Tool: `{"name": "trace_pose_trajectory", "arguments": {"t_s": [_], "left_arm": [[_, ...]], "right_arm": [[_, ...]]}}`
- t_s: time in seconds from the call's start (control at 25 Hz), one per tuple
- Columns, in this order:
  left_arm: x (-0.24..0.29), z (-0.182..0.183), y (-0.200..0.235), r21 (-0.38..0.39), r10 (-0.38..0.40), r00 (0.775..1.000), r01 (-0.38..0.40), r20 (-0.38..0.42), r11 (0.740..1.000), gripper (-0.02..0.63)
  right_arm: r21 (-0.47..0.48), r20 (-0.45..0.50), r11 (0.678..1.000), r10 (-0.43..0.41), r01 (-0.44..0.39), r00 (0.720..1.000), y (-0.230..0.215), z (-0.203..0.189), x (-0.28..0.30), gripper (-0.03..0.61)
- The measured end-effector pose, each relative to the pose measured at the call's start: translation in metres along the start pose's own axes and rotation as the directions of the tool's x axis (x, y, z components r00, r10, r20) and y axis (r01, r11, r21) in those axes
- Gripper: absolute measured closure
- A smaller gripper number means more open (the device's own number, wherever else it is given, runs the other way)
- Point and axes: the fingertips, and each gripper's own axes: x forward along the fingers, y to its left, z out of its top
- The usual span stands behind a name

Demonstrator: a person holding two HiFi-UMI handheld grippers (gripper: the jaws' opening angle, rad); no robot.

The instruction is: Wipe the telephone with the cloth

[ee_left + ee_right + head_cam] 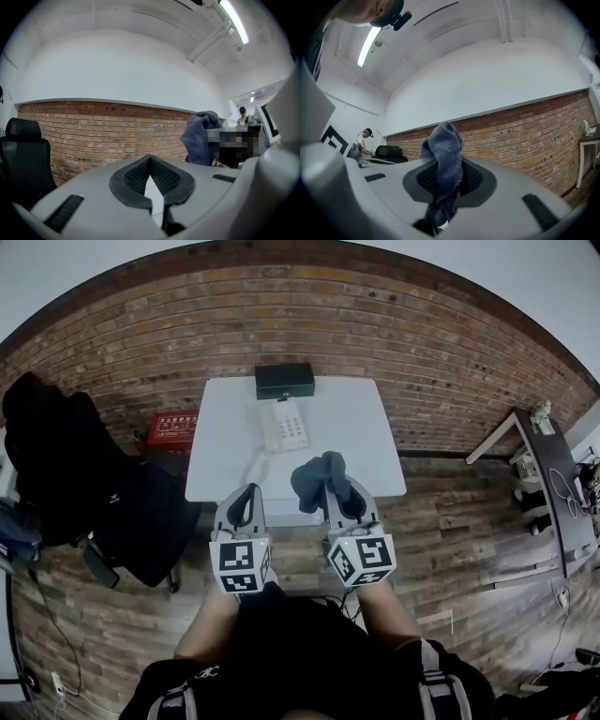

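A white telephone (pixel 282 426) lies on the white table (pixel 356 442), its cord trailing off toward the near edge. Near that front edge my right gripper (pixel 336 486) is shut on a blue-grey cloth (pixel 319 476), which bunches up above the jaws. In the right gripper view the cloth (pixel 446 157) is pinched between the pads and stands upright. My left gripper (pixel 246 493) hovers beside it, shut with nothing held; its pads (pixel 136 176) meet at the tips. The cloth (pixel 198 138) also shows at the right of the left gripper view. Both grippers are short of the telephone.
A dark green box (pixel 284 381) sits at the table's far edge, behind the telephone. A black office chair (pixel 66 460) and a red box (pixel 172 428) stand at the left. Another desk (pixel 551 474) is at the right. A brick wall runs behind. A person (pixel 365 139) works far off.
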Motion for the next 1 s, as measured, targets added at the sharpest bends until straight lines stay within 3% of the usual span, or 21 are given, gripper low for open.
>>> {"name": "trace_pose_trajectory", "arguments": {"t_s": [0.56,0.76,1.0], "left_arm": [[0.125,-0.004,0.097,-0.034,-0.010,0.998,0.008,-0.059,0.999,0.617],[0.148,-0.012,0.105,-0.039,-0.005,0.996,0.001,-0.091,0.999,0.617],[0.176,-0.010,0.121,-0.046,0.067,0.992,-0.073,-0.107,0.996,0.617]], "right_arm": [[-0.002,-0.053,1.000,-0.006,0.006,0.999,-0.014,-0.022,0.155,0.532],[0.009,-0.084,1.000,-0.006,0.007,0.996,-0.030,-0.034,0.185,0.532],[0.007,-0.103,0.999,0.051,-0.050,0.993,-0.052,-0.044,0.239,0.532]]}}
